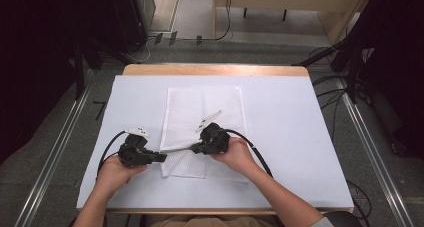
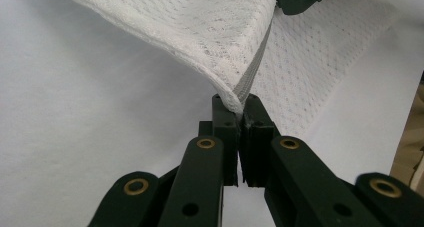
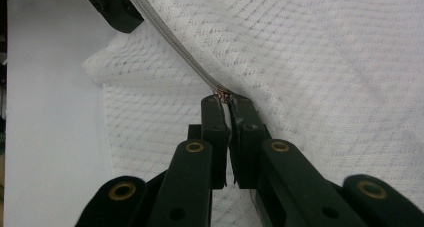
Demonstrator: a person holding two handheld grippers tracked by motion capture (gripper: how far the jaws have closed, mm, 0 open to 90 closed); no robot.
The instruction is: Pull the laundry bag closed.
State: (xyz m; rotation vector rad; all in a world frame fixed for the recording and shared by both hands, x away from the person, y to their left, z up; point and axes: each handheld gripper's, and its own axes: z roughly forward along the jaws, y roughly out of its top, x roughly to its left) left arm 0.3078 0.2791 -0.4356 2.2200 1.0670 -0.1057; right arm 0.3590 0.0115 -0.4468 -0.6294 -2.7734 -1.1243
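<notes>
The white mesh laundry bag lies on the pale blue table cover, its grey zipper edge stretched taut between the two grippers. The left gripper clamps the bag's corner at the zipper's end; the right gripper pinches the small metal zipper pull further along, so travel likely runs along this line

Two black plastic grippers, left, right; paired flat link arms with brass-ringed pivot holes; blocky black jaws; thick black cable looping off each; white three-cornered plate on top; forearms bare
</notes>
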